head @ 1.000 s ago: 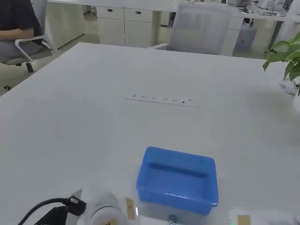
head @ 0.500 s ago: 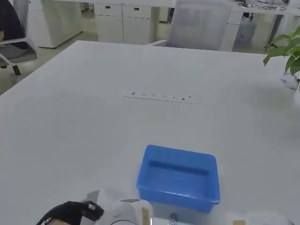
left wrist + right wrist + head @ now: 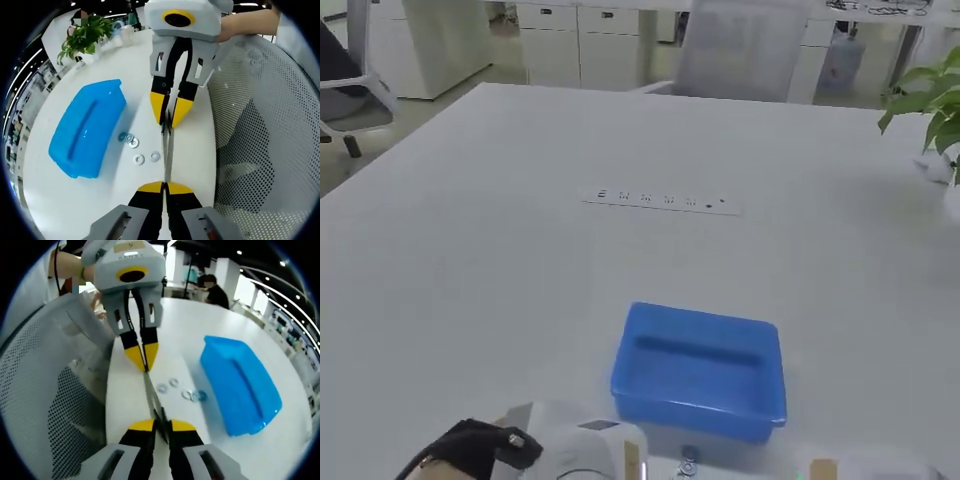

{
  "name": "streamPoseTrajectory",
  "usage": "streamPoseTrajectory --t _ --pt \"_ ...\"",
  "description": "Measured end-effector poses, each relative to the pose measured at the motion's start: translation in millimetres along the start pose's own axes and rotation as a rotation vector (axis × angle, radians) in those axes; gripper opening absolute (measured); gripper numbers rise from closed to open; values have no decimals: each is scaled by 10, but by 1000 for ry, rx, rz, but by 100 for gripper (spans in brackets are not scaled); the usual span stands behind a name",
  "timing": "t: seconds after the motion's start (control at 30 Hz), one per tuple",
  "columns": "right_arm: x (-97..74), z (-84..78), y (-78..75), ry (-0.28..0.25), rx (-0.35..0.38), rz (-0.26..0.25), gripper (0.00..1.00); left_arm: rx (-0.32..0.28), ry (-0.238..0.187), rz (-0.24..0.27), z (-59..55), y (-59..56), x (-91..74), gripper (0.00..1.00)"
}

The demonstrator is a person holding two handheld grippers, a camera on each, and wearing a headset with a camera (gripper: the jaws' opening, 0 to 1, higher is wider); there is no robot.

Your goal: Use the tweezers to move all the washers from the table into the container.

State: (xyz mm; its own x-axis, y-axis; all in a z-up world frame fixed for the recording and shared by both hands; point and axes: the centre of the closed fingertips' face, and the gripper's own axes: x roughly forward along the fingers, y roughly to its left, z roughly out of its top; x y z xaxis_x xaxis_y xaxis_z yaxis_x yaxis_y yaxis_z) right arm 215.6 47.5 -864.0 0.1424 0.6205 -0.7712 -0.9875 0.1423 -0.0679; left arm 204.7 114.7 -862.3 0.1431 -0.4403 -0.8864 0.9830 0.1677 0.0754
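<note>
Left gripper view: left gripper at the bottom, jaws pinched almost together on the near end of the tweezers, a thin line running straight ahead. At the far end, right gripper facing back, yellow-tipped jaws narrowed on the other end of the same tweezers. Tweezers spanning the two, over the white bench. To the left of the tweezers in this view, four washers flat on the bench: two near the tweezers, two more close together just beside the blue container. Cannot tell from here what lies inside the container. On the right a mesh chair back; far off at upper left a potted plant.

Right gripper view: same hold from the other end, own jaws narrow around the dark end of the tweezers, opposite jaws pinching the tip. Washers and container here to the right, chair mesh to the left. Added here: a seated person beyond the bench.

Added from the head view: the wide bench top, the container near the front edge, a socket strip set into the bench well beyond it, office chairs behind. At the bottom left, a gloved hand beside a white gripper body, too cropped to tell its side.
</note>
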Motion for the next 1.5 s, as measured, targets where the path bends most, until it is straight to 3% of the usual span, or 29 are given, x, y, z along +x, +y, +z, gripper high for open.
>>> streamPoseTrajectory --t 0.07,0.13,0.37,0.6,0.8,1.13,1.37,1.5 --pt "11 14 24 4 -12 0 6 16 -8 4 25 -21 -88 0" --pt "20 24 31 3 -22 4 6 -5 -34 8 93 -8 -222 0" --pt "-4 170 31 -73 -2 17 6 -64 -173 22 467 -11 -647 0" --pt "54 358 96 -122 30 32 5 -3 -182 50 731 -79 -807 0" --pt "98 457 122 -140 16 28 6 39 -135 70 703 -86 -845 0" --pt "167 533 56 -154 37 20 6 39 -96 86 625 9 -874 0" --pt "211 561 29 -161 67 32 7 2 -75 66 601 118 -875 0" --pt "211 587 43 -171 78 44 7 -6 -80 42 667 161 -891 0"
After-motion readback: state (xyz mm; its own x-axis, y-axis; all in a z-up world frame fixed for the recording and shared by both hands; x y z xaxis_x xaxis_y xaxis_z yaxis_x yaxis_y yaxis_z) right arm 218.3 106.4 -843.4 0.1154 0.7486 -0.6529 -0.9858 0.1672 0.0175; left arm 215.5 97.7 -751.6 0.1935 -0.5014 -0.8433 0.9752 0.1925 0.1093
